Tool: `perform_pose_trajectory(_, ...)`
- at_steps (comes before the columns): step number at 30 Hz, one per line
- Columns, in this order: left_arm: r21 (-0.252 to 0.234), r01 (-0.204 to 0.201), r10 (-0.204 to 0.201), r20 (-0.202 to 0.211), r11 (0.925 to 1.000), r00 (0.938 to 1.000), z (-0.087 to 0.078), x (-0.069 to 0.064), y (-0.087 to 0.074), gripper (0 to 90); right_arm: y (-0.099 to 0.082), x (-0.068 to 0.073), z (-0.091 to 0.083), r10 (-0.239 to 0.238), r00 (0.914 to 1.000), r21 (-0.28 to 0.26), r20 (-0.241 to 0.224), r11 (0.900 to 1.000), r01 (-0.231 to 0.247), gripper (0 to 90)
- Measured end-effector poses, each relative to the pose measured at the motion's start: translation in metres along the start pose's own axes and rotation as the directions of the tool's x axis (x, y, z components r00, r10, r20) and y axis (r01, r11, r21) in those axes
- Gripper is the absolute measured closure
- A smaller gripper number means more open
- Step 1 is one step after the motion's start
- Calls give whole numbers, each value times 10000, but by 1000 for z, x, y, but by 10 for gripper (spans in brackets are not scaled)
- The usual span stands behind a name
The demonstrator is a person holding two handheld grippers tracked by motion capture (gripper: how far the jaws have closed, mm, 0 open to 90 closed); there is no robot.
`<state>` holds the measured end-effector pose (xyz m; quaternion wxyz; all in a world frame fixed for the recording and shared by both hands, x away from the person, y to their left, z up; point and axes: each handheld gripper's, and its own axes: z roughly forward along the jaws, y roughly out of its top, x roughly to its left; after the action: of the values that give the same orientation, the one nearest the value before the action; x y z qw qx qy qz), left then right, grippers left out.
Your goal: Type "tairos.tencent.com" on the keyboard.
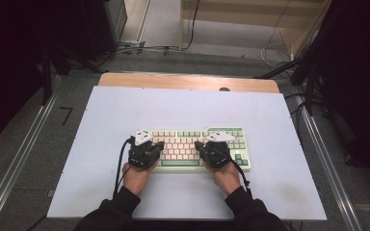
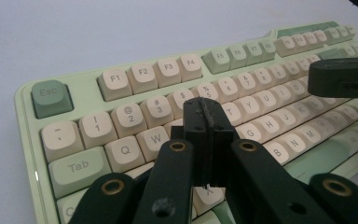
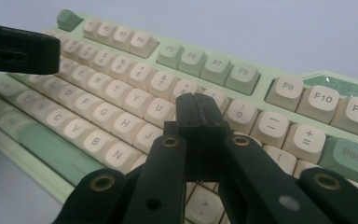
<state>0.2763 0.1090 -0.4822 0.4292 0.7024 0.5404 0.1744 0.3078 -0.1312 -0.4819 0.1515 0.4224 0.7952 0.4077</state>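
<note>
Pale lilac-white tabletop [image 1: 125,183], grey floor and cables beyond. Item — pale-green plastic keyboard with cream and green keycaps [image 1: 192,134], lying flat at centre frame. Left gripper [image 1: 158,145], jaws clenched on nothing, poised over the keys at the keyboard's left half; right gripper [image 1: 198,144] likewise clenched and empty over the right half. Handling, as judged: rigid, fairly heavy, smooth case; keycaps may pop off — take hold at the case edges, not the keys.
</note>
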Motion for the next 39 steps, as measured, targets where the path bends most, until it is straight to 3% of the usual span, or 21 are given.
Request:
perform_pose_trajectory(19,-7,26,-26,-128,10000,9999,-1,4,-1,900,-8,14,-5,-307,9984,207,-470,9993,317,873)
perform_pose_trajectory(39,7,46,-46,-102,10000,9999,0,3,-2,900,-12,18,-2,-395,9978,355,-527,9985,414,872)
